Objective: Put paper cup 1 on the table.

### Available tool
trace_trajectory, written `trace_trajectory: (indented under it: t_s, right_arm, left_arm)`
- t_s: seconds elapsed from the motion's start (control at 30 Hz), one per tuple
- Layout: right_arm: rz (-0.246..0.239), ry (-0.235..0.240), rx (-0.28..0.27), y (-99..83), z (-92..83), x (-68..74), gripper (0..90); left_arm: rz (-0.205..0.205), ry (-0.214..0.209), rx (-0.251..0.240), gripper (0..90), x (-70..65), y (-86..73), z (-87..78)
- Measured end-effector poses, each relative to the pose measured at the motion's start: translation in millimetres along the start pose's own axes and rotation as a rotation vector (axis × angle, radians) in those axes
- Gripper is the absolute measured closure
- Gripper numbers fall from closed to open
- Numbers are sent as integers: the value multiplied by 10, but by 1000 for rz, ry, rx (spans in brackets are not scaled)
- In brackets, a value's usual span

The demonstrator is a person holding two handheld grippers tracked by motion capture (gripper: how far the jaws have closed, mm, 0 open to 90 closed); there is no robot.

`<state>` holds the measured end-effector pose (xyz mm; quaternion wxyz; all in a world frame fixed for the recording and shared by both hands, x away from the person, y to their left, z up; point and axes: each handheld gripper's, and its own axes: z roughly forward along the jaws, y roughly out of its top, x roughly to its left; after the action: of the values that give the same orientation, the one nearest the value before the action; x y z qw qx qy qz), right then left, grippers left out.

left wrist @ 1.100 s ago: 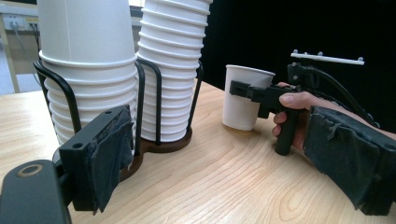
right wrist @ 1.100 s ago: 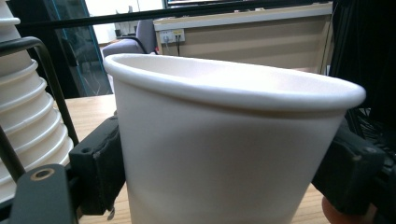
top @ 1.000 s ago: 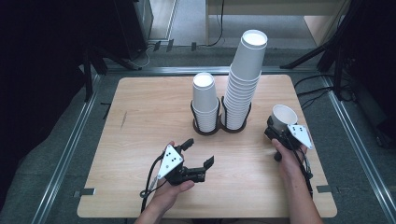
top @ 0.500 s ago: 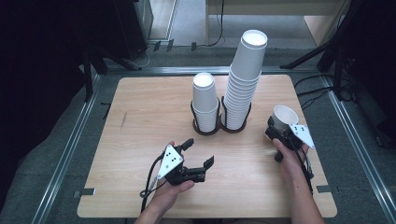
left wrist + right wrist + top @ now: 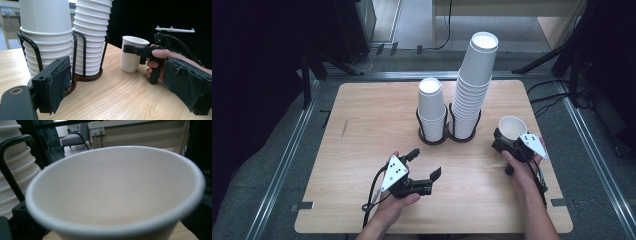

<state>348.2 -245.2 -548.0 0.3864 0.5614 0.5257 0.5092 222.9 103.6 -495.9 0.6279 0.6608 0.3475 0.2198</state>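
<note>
At right of centre in the high view, the single paper cup [image 5: 512,128] stands on the desk [image 5: 362,130] between the right gripper [image 5: 507,145] fingers, which have just been opening. We judge it light and crushable; grip mid-wall gently. Left gripper [image 5: 424,165] fingers stand apart, empty.

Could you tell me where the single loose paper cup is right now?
In the high view, the single cup stands upright on the table's right side, just right of the tall cup stack, between the right tool's jaws.
</note>
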Motion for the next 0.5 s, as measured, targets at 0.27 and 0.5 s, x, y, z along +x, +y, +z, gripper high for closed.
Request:
trace_trajectory:
  t_s: [0.27, 0.5]
  right_arm:
    - [-21, 24, 16, 19, -60, 11, 0]
    - [-37, 39, 11, 32, -160, 29, 0]
  left_arm:
    - [0, 0, 0, 90, 0, 1, 0]
    - [-3, 0, 3, 89, -6, -9, 11]
